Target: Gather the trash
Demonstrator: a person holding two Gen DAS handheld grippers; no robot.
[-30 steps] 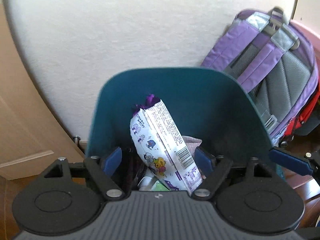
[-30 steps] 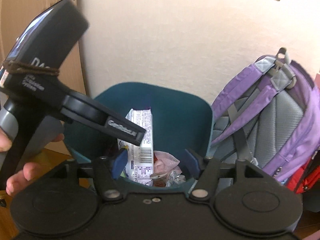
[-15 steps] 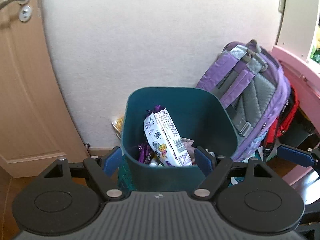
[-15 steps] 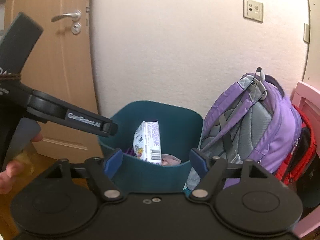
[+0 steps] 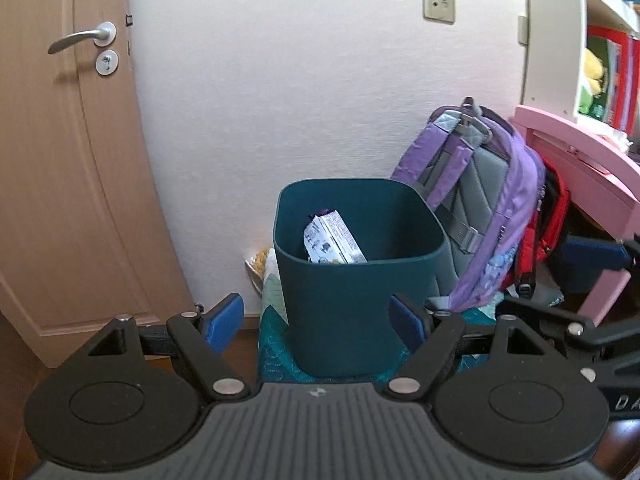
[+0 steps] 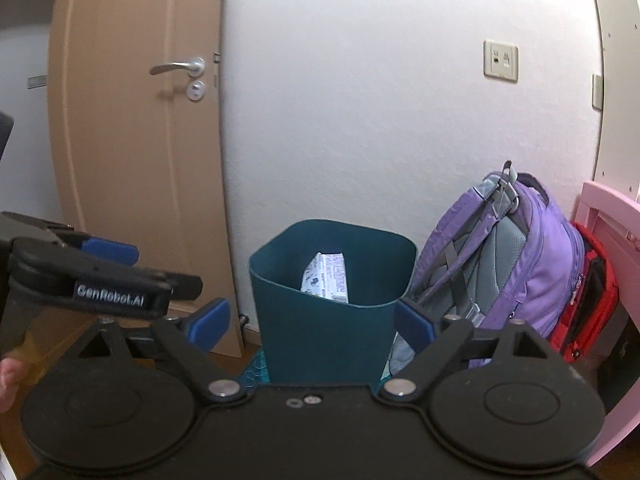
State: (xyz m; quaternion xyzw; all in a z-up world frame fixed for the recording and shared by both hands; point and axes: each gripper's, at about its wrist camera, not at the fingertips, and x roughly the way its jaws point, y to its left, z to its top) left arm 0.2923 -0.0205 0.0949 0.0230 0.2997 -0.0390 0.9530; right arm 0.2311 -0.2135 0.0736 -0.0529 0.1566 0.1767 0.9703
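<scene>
We are in a home, most likely a child's room. At the left of the frame we see a wooden door (image 5: 76,168) with a metal handle (image 5: 82,38). In the middle a dark green bin (image 5: 360,280) stands by the white wall (image 5: 300,80). A purple school backpack (image 5: 480,200) leans beside it. At the right edge are a pink desk (image 5: 580,156) and a shelf (image 5: 600,40) with books and a soft toy.

The left tool (image 6: 108,256) bears the white lettering "GenRobot.AI".
</scene>
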